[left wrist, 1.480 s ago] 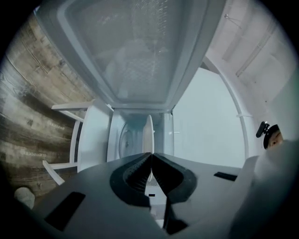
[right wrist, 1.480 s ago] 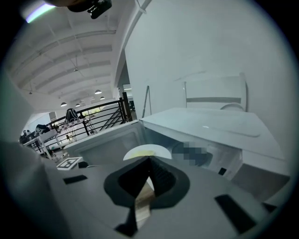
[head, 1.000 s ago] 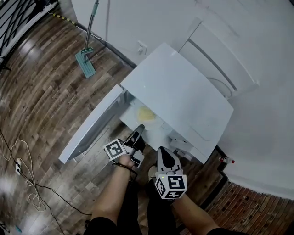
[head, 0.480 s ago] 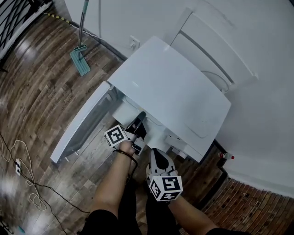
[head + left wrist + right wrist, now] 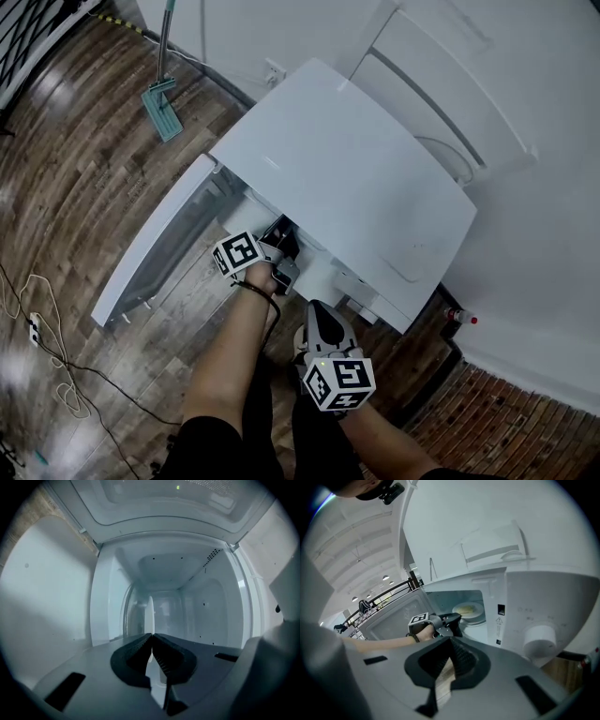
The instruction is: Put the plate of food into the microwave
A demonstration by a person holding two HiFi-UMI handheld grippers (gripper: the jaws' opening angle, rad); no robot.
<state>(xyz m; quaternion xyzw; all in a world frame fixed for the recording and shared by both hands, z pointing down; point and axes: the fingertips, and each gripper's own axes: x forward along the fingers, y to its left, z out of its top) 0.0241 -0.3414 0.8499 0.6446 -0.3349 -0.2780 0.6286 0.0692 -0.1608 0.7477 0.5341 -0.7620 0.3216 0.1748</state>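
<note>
The plate sits inside the microwave; its door hangs open; the left gripper is at the opening, pinched shut on nothing, likely done; the right gripper waits low, closed, empty.

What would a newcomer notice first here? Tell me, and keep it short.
The white microwave fills the middle of the head view, its door swung wide open to the left. Inside it is the plate of food, with the left tool shut on its near rim at the opening. The right tool hangs back in front of the microwave, shut and empty.
</note>
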